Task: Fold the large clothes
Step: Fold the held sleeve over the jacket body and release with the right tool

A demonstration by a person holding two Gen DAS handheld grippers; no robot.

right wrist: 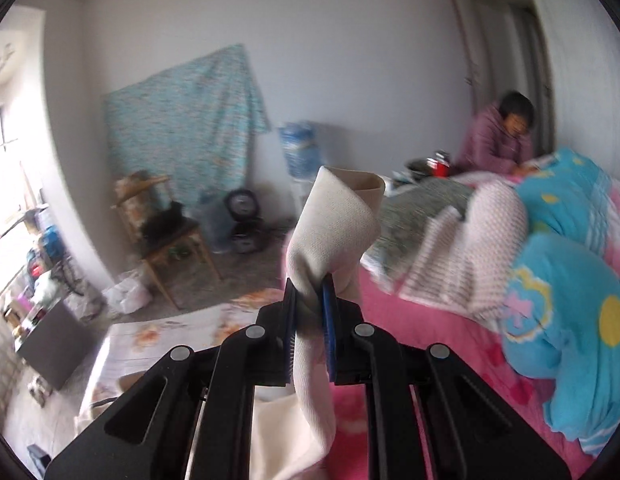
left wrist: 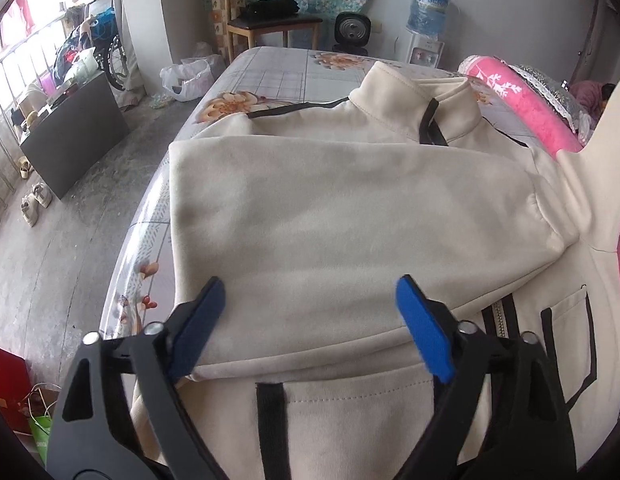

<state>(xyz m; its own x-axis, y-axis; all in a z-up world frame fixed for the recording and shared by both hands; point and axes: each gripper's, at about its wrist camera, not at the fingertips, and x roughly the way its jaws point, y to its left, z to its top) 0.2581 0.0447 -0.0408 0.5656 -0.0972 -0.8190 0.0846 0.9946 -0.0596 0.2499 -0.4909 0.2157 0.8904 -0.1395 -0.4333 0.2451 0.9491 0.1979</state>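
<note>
A cream jacket (left wrist: 330,208) with black trim lies front-up on the bed, collar at the far end. One sleeve is folded across its chest. My left gripper (left wrist: 310,304) is open and empty, hovering just above the folded sleeve near the jacket's lower part. My right gripper (right wrist: 310,292) is shut on the ribbed cuff (right wrist: 334,216) of the other sleeve and holds it lifted above the bed. That raised sleeve also shows at the right edge of the left wrist view (left wrist: 594,160).
The bed has a floral sheet (left wrist: 269,68). Pink bedding (left wrist: 526,96) and blue quilts (right wrist: 570,280) lie to the right. A person (right wrist: 502,136) sits beyond the bed. A wooden chair (left wrist: 265,12), a fan (left wrist: 352,32), a water dispenser (left wrist: 426,20) and a dark cabinet (left wrist: 73,132) stand on the floor.
</note>
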